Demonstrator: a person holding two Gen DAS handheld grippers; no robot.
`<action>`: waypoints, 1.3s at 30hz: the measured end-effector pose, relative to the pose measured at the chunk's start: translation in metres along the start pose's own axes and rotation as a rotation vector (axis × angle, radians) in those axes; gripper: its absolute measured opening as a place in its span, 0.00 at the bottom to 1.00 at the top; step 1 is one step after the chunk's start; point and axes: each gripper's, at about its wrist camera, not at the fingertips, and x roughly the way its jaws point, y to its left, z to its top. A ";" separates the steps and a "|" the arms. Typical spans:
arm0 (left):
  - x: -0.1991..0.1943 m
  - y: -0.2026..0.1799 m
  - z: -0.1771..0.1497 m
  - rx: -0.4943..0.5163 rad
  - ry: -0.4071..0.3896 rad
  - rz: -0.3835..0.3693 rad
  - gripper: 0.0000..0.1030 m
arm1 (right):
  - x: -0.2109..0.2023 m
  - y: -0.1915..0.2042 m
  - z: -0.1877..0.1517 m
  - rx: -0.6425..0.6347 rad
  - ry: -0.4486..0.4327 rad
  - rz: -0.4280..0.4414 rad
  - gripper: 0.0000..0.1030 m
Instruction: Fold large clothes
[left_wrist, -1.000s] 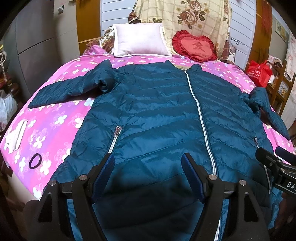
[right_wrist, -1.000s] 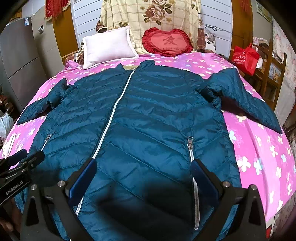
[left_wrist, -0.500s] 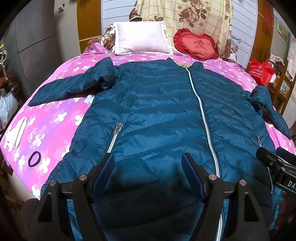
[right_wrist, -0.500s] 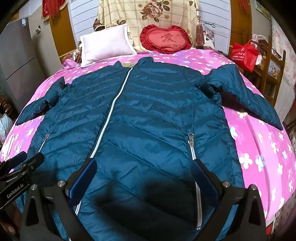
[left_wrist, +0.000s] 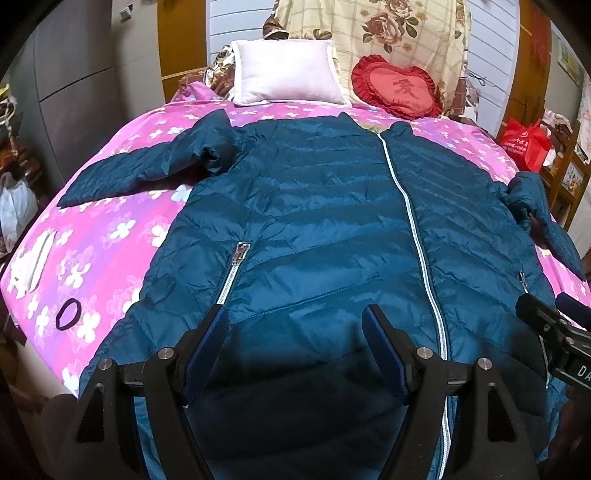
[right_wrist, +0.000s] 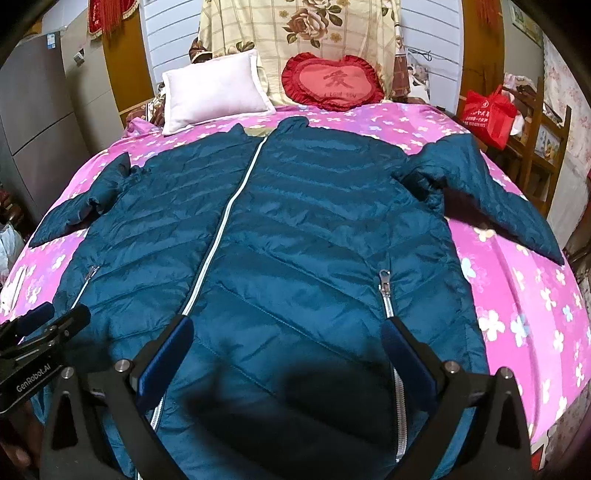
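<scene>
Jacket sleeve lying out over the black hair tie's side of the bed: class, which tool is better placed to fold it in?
Probably the left tool: open, hovering over the jacket nearer that sleeve.

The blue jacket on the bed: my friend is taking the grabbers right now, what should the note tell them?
Left gripper: jaws open, empty, hovering above the jacket's lower left panel.
Right gripper: jaws open, empty, above the lower right panel.
The jacket lies front up and zipped on the pink bedspread, collar towards the pillows, both sleeves spread out to the sides.
Done: laid flat only. No fold is visible.
Left: all the folding, probably the sleeves in first, then the body.
</scene>
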 end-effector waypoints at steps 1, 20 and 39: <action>0.000 0.001 0.000 -0.002 -0.001 0.002 0.49 | 0.000 0.000 0.000 0.001 0.001 0.002 1.00; 0.002 0.002 0.005 -0.006 -0.003 0.016 0.49 | 0.006 0.002 -0.002 0.015 0.015 0.033 1.00; 0.005 0.004 0.004 -0.007 -0.001 0.018 0.49 | 0.009 0.005 -0.002 0.020 0.019 0.036 1.00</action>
